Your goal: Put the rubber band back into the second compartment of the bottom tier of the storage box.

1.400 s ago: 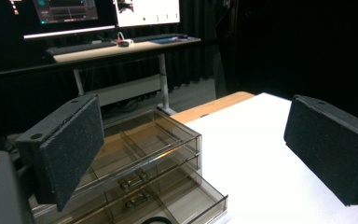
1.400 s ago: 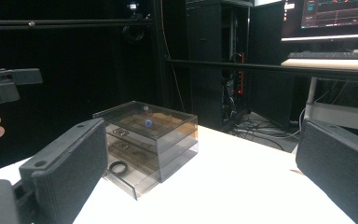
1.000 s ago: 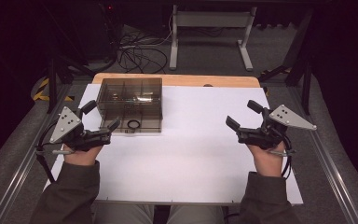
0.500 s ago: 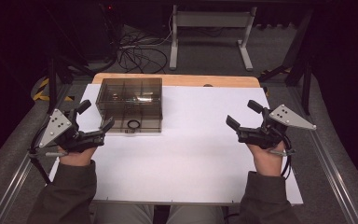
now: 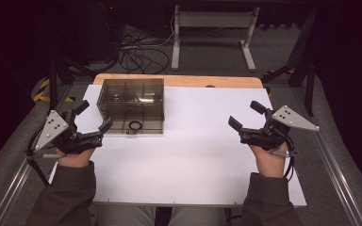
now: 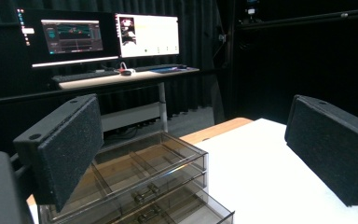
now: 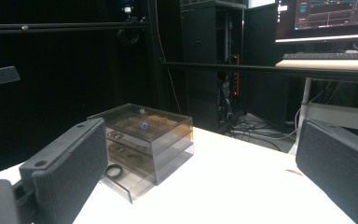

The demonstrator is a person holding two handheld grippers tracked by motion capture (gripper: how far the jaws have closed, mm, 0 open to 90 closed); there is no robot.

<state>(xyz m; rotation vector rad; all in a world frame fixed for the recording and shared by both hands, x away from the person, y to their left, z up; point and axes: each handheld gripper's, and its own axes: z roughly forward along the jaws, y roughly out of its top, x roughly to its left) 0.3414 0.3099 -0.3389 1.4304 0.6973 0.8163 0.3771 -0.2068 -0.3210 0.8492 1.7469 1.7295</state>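
Both jaws wide, empty — one drawer box (image 5: 132,104) ahead of the left gripper (image 5: 93,120); right gripper (image 5: 245,120) view shows one black ring (image 7: 113,171) in its open bottom drawer.

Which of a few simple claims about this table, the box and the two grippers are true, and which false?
1. The drawer box is see-through smoky plastic. True.
2. The left gripper clamps the box. False: it is open, beside the box.
3. A black ring lies in the pulled-out bottom drawer. True.
4. The right gripper holds the ring. False: it is open and empty, far from it.
5. The table top is white. True.
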